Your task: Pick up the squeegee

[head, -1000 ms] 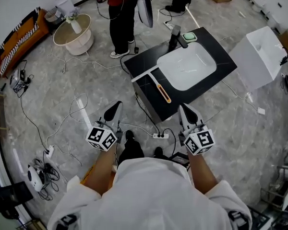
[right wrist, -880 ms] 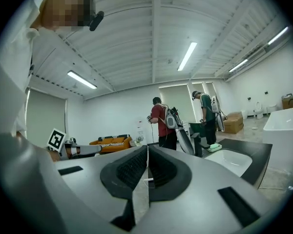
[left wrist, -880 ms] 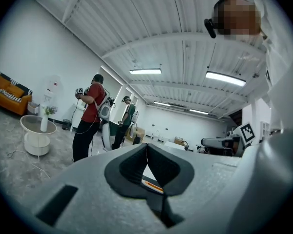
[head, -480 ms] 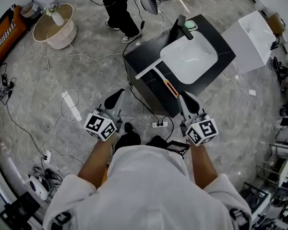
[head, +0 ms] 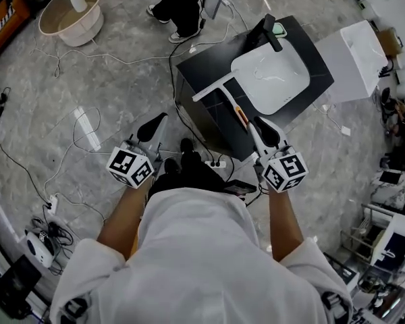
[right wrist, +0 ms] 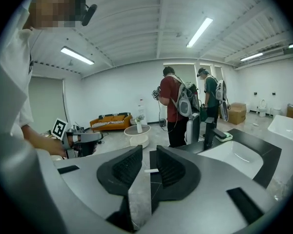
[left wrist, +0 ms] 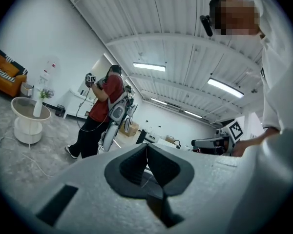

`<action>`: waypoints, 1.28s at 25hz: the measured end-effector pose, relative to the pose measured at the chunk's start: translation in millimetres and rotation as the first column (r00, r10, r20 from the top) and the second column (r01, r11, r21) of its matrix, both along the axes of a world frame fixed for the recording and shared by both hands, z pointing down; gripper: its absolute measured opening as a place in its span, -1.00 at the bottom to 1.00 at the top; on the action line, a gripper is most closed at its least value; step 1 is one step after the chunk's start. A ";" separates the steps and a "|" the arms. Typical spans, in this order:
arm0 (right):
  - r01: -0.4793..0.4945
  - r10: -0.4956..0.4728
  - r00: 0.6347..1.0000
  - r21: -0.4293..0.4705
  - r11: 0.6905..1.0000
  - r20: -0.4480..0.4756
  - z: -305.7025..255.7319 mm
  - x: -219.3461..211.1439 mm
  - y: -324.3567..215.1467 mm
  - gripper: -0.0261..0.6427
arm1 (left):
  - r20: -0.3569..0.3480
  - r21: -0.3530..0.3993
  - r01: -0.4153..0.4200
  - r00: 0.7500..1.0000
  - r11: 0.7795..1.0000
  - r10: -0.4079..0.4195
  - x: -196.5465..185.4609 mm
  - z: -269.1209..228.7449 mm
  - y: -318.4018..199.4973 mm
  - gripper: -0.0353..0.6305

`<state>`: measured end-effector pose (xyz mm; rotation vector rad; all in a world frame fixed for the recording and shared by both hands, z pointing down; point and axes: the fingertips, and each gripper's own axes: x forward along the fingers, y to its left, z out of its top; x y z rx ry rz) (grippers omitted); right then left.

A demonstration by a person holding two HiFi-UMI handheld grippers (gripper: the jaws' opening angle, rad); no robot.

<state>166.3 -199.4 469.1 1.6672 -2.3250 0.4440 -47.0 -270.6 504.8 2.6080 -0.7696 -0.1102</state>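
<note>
The squeegee [head: 224, 94] has a white blade and stem and an orange grip; it lies on the black counter [head: 204, 71] to the left of the white sink [head: 273, 79]. My right gripper [head: 259, 123] hangs just short of the orange grip's near end. Its jaws are opening, with a narrow gap and nothing between them. In the right gripper view a white piece of the squeegee [right wrist: 151, 170] shows through that gap, farther off. My left gripper [head: 162, 117] is over the floor left of the counter, its jaws shut and empty [left wrist: 147, 147].
A black faucet [head: 268, 27] stands at the sink's far end. A white box [head: 354, 52] sits right of the counter. Cables and a power strip [head: 219, 163] lie on the floor. A person in a red shirt [right wrist: 173, 106] and a round white table [head: 64, 15] are beyond.
Both grippers have moved forward to the counter, which now sits closer. The right gripper has reached the squeegee's handle end. Its jaws have parted slightly.
</note>
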 end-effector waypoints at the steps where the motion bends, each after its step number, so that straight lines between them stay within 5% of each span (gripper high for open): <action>1: 0.005 -0.005 1.000 -0.015 1.000 -0.001 6.2 -0.2 -5.4 -0.73 | 0.005 -0.013 0.006 1.000 1.000 -0.006 -3.6 6.7 -2.7 -0.85; 14: 0.113 -0.130 0.990 -0.264 0.958 -0.047 86.3 26.6 -83.1 -0.53 | 0.064 -0.098 0.078 0.995 0.992 -0.072 7.9 58.4 -59.9 -0.85; 32: 0.206 -0.298 0.951 -0.561 0.802 -0.076 201.6 30.7 -133.3 -0.52 | 0.173 -0.169 0.117 0.981 0.979 -0.087 18.6 117.4 -74.4 -0.85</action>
